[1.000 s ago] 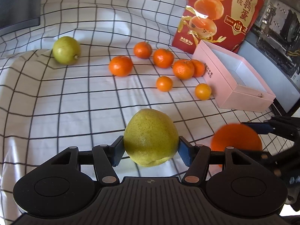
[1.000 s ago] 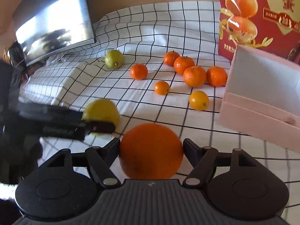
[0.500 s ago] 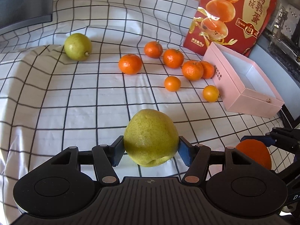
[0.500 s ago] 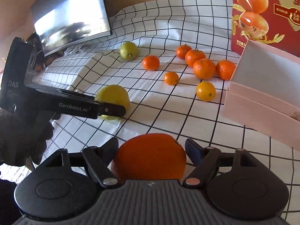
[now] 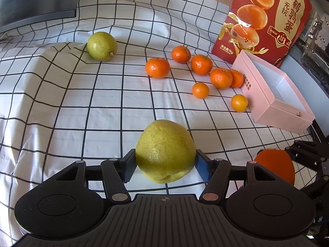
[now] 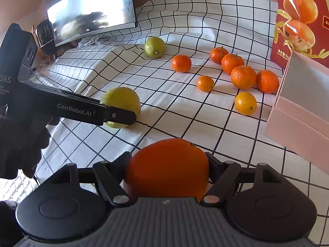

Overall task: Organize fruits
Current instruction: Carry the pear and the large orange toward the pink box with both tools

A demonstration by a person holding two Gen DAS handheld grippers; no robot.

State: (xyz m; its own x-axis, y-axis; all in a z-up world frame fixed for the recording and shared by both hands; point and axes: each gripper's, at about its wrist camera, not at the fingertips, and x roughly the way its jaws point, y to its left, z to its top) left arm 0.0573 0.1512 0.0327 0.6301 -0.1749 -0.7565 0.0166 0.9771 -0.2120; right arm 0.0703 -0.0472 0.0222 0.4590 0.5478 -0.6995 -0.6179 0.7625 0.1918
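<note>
The left tongs (image 5: 165, 164) pinch a green pear (image 5: 165, 151) and the right tongs (image 6: 167, 169) pinch a large orange (image 6: 167, 169), both low over the desk, short of the pink box (image 5: 275, 96). To place well, I judge each fruit should go by its own kind: the held pear to the other pear (image 5: 101, 45), far from the box, the orange to the mandarins (image 5: 221, 77) beside it.

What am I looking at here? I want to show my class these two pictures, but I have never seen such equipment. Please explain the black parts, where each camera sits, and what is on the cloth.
No robot: a person holds two clamps, each with a camera looking along its fingers. In the left camera's picture, the left hand-held gripper is shut on a pear. In the right camera's picture, the right hand-held gripper is shut on a large orange. On the checked cloth lie a second pear and seven small oranges. An open pink box sits to the right, with a red package behind it.
</note>
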